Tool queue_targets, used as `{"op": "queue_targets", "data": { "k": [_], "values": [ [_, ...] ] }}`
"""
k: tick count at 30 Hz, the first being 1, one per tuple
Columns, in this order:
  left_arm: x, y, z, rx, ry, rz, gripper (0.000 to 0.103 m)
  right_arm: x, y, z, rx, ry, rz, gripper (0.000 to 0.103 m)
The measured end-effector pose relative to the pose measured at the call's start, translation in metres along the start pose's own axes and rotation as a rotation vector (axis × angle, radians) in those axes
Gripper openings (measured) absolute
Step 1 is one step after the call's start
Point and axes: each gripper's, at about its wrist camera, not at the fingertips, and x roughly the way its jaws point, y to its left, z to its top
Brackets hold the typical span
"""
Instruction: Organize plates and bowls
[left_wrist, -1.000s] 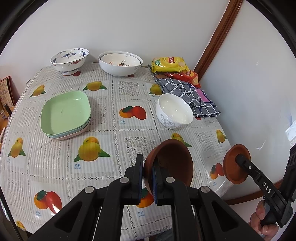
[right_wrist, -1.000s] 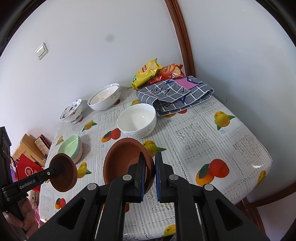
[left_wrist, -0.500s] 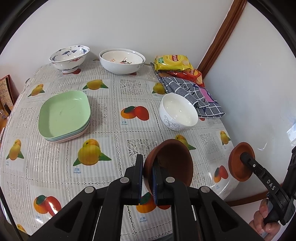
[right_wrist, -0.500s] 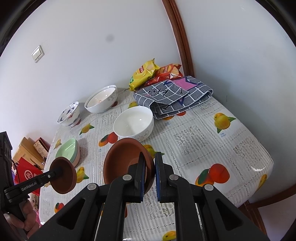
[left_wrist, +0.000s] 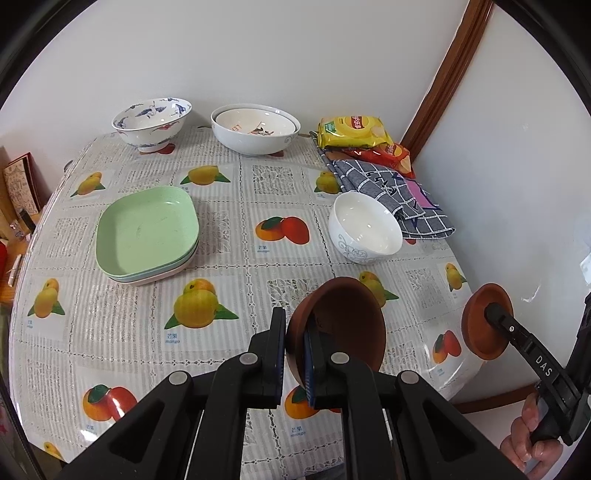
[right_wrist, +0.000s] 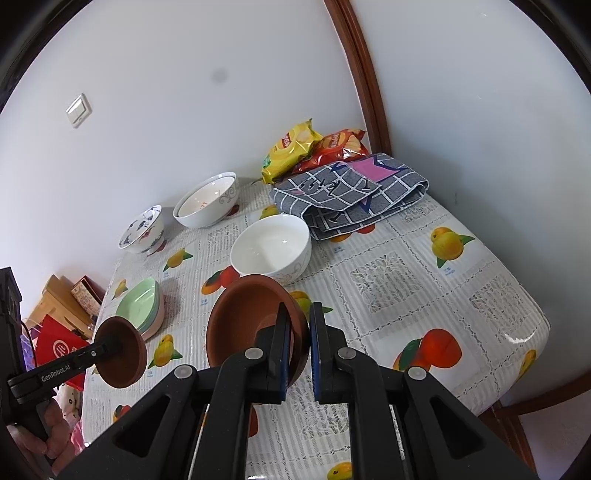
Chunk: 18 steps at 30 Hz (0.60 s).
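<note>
Two brown bowls hang above the fruit-print tablecloth (left_wrist: 229, 266) as we hold them: the left gripper (left_wrist: 295, 354) is clamped on the rim of one brown bowl (left_wrist: 343, 325), and the right gripper (right_wrist: 297, 347) is clamped on the rim of the other brown bowl (right_wrist: 247, 325). Over the past second little has changed; both bowls stayed pinched and aloft, and our view only drifted slightly across the table, so neither is yet stacked. We judge the white bowl (left_wrist: 364, 227), just beyond both, a likely landmark for the set-down. Left of it sit the stacked green plates (left_wrist: 147, 229); behind it, the blue-patterned bowl (left_wrist: 153, 122) and nested white bowls (left_wrist: 255, 127). Readable writing: "mango" under the printed fruit, "DAS" and "GenRobot.AI" on the tongs; the lettering on the yellow snack packet (left_wrist: 354, 131) is too small to read.
</note>
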Motion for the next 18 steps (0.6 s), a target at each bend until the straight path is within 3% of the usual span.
{"op": "queue_targets", "data": {
  "k": [18],
  "values": [
    [-0.023,0.003,-0.006,-0.007,-0.041,-0.006,0.009,-0.022,0.01,-0.004,-0.025,-0.03,0.014,0.01]
  ]
}}
